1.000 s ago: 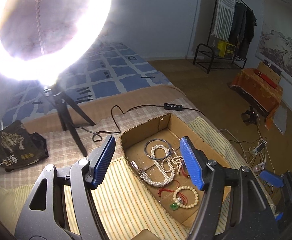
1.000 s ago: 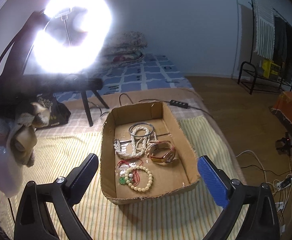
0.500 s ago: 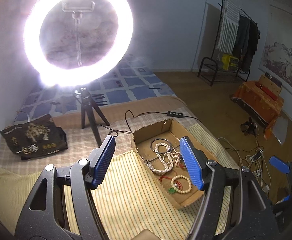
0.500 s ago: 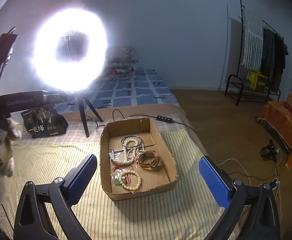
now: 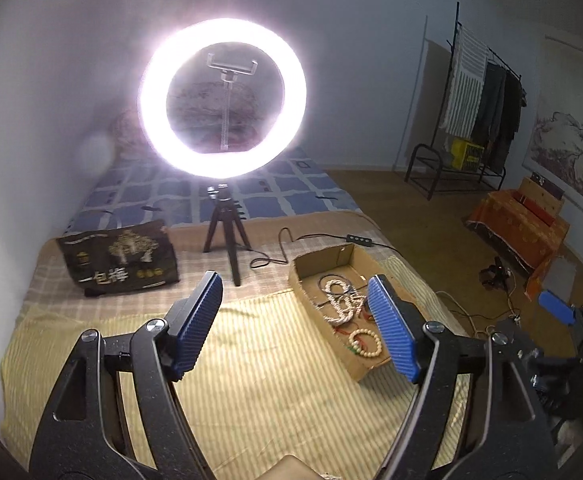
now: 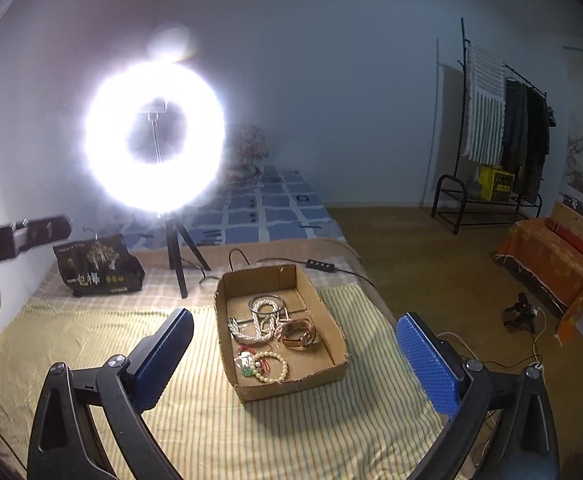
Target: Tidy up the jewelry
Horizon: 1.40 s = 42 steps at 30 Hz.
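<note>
Box (image 6: 333, 330) farther off, bracelets (image 6: 269, 366), watch (image 6: 301, 334) inside

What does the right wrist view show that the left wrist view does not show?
Only the right wrist view shows the watch in the cardboard box; in the left view a finger of the left gripper, whose jaws are opening and empty, covers that spot. Only the left view shows the ring light's phone clamp clearly. Both show the bead bracelet, pearl necklace, and black bag.
</note>
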Tool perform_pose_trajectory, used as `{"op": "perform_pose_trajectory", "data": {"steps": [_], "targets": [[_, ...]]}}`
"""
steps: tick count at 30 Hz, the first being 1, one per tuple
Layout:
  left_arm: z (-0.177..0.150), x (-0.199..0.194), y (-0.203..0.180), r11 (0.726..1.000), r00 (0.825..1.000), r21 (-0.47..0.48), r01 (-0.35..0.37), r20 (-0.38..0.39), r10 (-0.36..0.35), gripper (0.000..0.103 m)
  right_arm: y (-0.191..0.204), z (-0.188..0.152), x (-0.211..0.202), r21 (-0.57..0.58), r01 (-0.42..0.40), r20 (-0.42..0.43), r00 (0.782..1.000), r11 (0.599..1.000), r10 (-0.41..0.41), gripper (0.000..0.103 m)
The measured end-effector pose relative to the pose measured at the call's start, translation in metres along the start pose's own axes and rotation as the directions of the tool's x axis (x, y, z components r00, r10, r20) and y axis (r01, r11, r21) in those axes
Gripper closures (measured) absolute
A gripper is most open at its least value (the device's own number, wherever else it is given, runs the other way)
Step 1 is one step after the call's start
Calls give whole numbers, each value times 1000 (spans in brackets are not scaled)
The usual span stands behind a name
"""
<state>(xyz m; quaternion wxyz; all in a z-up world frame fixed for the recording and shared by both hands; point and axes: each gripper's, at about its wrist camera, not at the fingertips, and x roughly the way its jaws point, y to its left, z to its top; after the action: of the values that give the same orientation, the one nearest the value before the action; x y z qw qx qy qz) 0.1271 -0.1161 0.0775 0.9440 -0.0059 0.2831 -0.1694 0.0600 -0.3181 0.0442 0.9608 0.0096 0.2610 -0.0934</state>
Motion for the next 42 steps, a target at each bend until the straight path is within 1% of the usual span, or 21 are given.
{"op": "perform_pose_trajectory", "data": {"steps": [2, 4, 7, 10, 11, 12, 15, 19, 24, 32, 42], "targets": [[-9, -9, 2, 1000, 1000, 4, -13, 8, 13, 25, 2, 0, -6, 8, -7, 15, 1000, 1000, 6, 0], [-17, -18, 4, 1000, 1000, 8, -22, 14, 22, 25, 5, -2, -12, 15, 5, 36, 999, 1000, -6, 0], [-28, -25, 4, 999, 999, 25, -33, 27, 33, 25, 7, -4, -13, 29, -10, 43, 999, 1000, 9, 0], [-35, -31, 2, 999, 999, 44, -32, 35, 31, 24, 13, -7, -11, 11, -4, 49, 999, 1000, 4, 0], [-37, -31, 2, 998, 999, 48, -28, 36, 27, 22, 15, -8, -10, 2, -4, 51, 999, 1000, 4, 0], [-39, -32, 3, 998, 999, 51, -24, 40, 22, 17, 16, -8, -10, -5, -1, 56, 998, 1000, 1, 0], [-45, -36, 5, 998, 998, 54, -26, 59, 22, 11, 19, -10, -7, -12, -4, 55, 998, 1000, 5, 0], [-50, -33, 9, 999, 999, 50, -16, 40, 14, 11, 21, -10, -6, -8, -12, 57, 998, 1000, 12, 0], [-53, -30, 10, 997, 999, 71, -29, 31, 26, 11, 24, -10, -6, -10, -11, 65, 998, 1000, 12, 0], [-58, -32, 11, 996, 999, 80, -35, 31, 33, 11, 23, -9, -4, 12, -7, 65, 998, 1000, 6, 0], [-59, -29, 12, 996, 999, 83, -31, 22, 29, 10, 25, -11, 0, 0, 1, 51, 999, 1000, -1, 0]]}}
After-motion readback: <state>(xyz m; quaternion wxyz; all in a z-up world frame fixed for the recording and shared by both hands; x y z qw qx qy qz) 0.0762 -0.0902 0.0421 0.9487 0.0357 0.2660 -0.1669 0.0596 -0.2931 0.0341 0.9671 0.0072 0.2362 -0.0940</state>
